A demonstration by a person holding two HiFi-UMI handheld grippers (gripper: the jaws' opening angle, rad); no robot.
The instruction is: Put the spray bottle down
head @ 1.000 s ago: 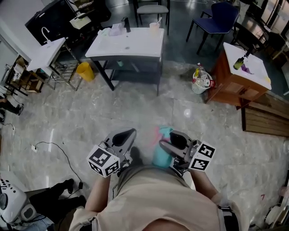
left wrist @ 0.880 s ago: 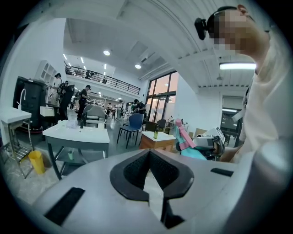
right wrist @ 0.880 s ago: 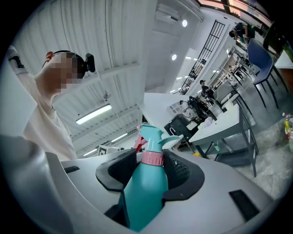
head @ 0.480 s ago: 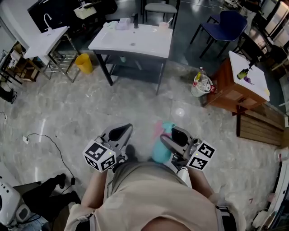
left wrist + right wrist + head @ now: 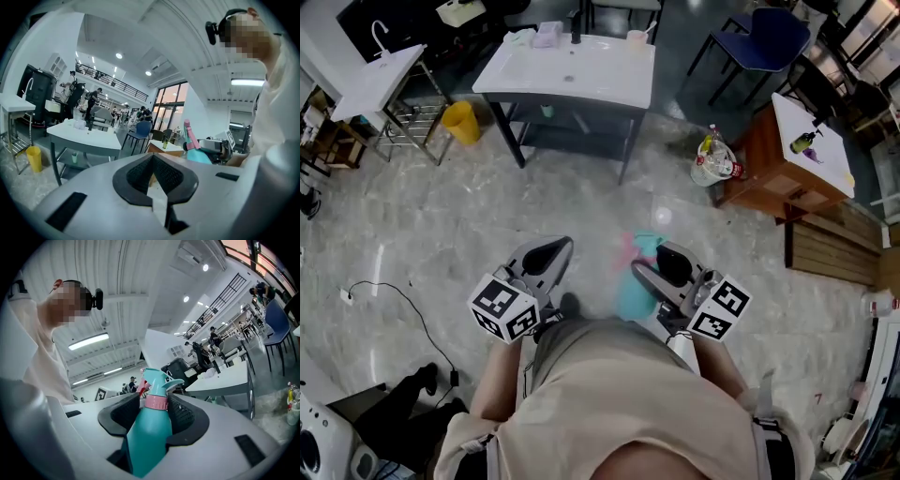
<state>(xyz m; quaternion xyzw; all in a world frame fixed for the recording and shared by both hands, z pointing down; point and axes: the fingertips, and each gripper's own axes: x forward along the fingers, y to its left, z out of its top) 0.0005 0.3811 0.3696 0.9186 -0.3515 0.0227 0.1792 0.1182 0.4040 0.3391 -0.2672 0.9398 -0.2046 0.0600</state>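
My right gripper [image 5: 649, 272] is shut on a teal spray bottle [image 5: 633, 298] with a pink collar and trigger, held out in front of the person's waist above the floor. In the right gripper view the spray bottle [image 5: 146, 439] stands between the black pads [image 5: 186, 416], its nozzle past the right gripper [image 5: 154, 401] tips. My left gripper [image 5: 553, 248] hangs beside it at the same height. Seen in the left gripper view, the left gripper [image 5: 153, 157] has its tips together with nothing between them, and the bottle [image 5: 198, 155] shows off to the right.
A white table [image 5: 581, 73] with small items stands ahead, a yellow bin [image 5: 460, 122] to its left. At the right are a wooden cabinet [image 5: 767, 183], a bucket of bottles [image 5: 713, 164], a blue chair [image 5: 759, 36] and wooden slats [image 5: 830, 251]. A cable [image 5: 389, 292] lies on the marble floor.
Both grippers and the person have shifted a little across the floor, and the room has slid in the head view. The right gripper keeps the bottle; the left stays shut.
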